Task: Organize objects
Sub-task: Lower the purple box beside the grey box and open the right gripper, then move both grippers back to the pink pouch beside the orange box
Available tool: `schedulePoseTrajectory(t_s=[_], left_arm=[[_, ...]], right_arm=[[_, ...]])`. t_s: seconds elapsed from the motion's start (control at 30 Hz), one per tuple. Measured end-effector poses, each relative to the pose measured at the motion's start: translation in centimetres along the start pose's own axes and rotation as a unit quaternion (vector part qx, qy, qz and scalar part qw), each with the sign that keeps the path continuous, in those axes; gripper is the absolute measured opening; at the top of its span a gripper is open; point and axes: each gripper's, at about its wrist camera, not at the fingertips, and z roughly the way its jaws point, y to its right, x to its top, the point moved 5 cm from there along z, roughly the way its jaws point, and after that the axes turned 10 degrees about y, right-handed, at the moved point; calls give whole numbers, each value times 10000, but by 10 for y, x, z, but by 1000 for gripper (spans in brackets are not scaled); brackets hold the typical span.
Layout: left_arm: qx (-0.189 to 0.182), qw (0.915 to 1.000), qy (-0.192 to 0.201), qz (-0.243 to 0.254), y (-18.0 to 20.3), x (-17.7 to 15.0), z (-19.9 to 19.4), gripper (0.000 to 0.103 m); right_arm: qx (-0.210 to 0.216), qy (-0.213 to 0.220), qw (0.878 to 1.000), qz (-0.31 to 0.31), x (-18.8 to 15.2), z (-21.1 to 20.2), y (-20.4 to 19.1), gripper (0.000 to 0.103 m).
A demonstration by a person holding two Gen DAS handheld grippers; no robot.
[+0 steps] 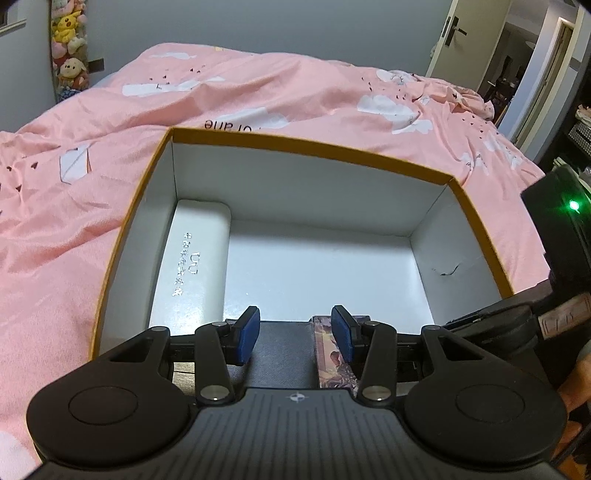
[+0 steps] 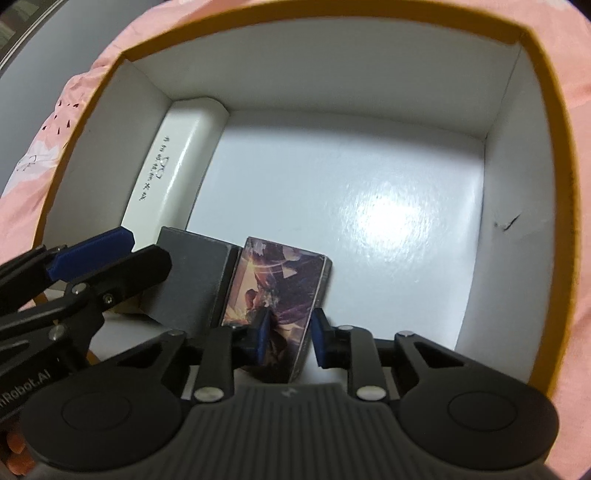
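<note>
An open box with an orange rim (image 1: 295,142) (image 2: 554,147) and white inside lies on a pink bed. A white case (image 1: 195,258) (image 2: 177,158) lies along its left wall. A dark grey box (image 1: 284,347) (image 2: 195,280) stands at the near side, and a picture-printed box (image 1: 325,369) (image 2: 280,273) leans against its right side. My right gripper (image 2: 291,332) is shut on the printed box, one pad on its face and the other behind its right edge. My left gripper (image 1: 295,321) (image 2: 142,246) hangs open above the grey box without pressing it.
The pink bedspread (image 1: 258,85) surrounds the box. Plush toys (image 1: 68,44) hang at the far left wall, and a door (image 1: 458,33) stands at the far right. A dark device with a green light (image 1: 572,206) sits at the right. The box's right wall has a small tear (image 1: 447,271).
</note>
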Motion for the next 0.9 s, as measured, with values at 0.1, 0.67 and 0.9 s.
schedulePoseTrajectory(t_s=[0.1,0.67,0.9], left_arm=[[-46,9999,118,42,4,2,-11,51],[-515,9970,547,-204,8,-4,-93,51],[-457,9987,-196,-138,2,-48,-97,51]], right_arm=[[-47,475,9984,-298,0,-19,-9,27],[-125,2552,9631,-842,-38,-121,-41,40],[-123,2255,9649,-1344,-83,-116,-55,41]])
